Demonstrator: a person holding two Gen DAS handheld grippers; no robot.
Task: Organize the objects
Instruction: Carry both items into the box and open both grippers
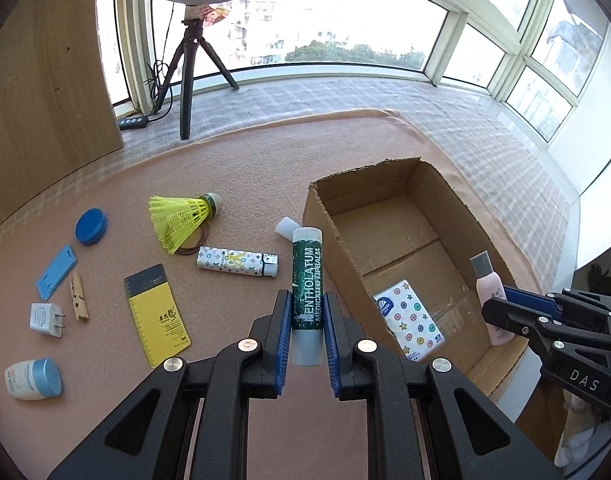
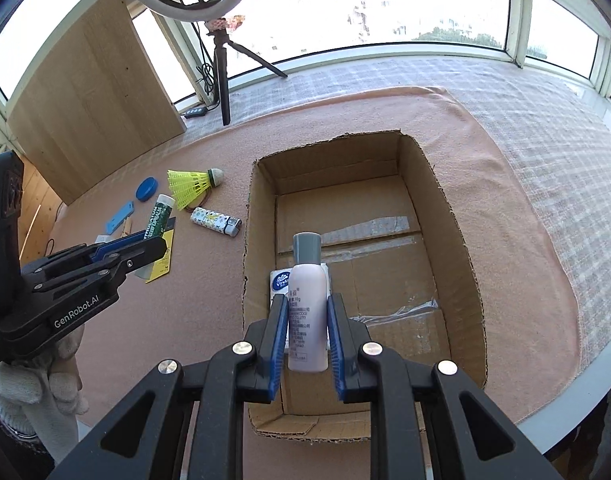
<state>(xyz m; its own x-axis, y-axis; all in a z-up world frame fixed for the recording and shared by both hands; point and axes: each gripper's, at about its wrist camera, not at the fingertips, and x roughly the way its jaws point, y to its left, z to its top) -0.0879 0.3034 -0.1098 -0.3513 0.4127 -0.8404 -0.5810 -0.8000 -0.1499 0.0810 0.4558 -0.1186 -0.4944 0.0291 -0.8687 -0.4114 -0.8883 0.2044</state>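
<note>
Left view only — charger [image 1: 45, 321], clothespin [image 1: 78, 297]

Cardboard box [image 2: 457, 216] mostly free; tissue pack [image 1: 411, 318] occupies near-left corner.

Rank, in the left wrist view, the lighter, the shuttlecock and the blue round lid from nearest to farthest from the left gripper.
1. Lighter: just up and left of the left gripper, lying on the pink mat.
2. Shuttlecock: behind the lighter, farther left.
3. Blue round lid: farthest, out toward the mat's left edge.
</note>
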